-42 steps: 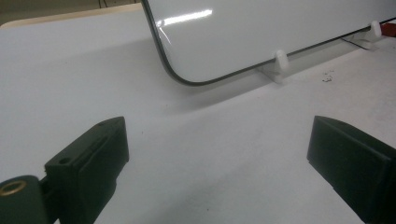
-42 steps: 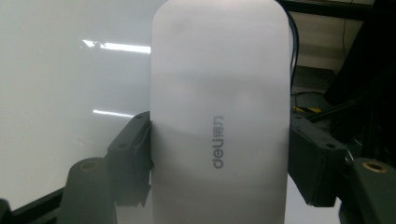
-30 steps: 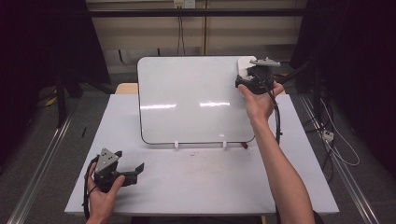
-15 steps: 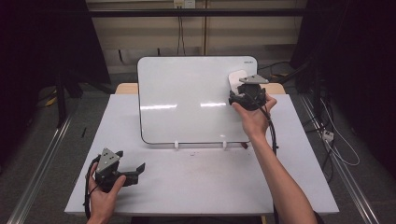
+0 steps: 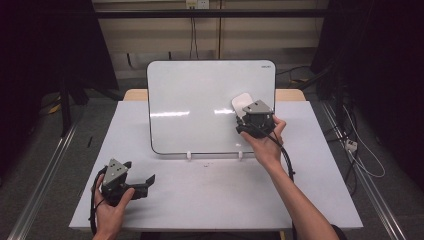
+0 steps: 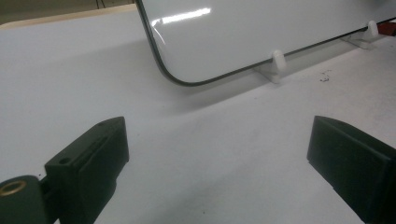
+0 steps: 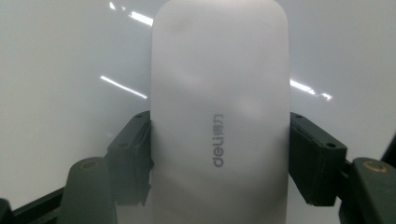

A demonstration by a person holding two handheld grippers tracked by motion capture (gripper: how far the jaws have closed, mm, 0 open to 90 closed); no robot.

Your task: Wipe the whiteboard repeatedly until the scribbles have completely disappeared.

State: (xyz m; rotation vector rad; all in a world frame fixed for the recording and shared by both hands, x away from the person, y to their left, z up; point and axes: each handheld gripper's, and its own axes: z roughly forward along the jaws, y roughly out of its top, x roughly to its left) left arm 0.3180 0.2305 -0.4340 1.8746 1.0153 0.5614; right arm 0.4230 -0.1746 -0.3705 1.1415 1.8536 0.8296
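A white bench (image 5: 200,200) stands in a dim room, with dark curtains on both sides, a pale wall with cables at the far end, grey floor around it and metal rails running along the floor to the left and right. A rounded-corner whiteboard (image 5: 200,105) stands tilted back near the far middle of the bench, propped on two small white feet (image 5: 189,155) at its near edge; ceiling lights glint across its glossy face. The right gripper (image 5: 248,111), held in a hand that reaches in from the near right, pinches a white board eraser (image 5: 241,103) by its long sides. In the high view the eraser lies over the right part of the whiteboard's face, roughly at mid height; whether it presses on the board cannot be told. In the right gripper view the eraser (image 7: 219,116) stands lengthwise between the black jaws, a grey brand mark printed on its back, with the shiny board behind it. The left gripper (image 5: 145,182) rests low at the near left of the bench, well apart from the whiteboard, its jaws spread wide over bare bench top with nothing between them. A few dark specks (image 6: 324,75) lie on the bench near one whiteboard foot.
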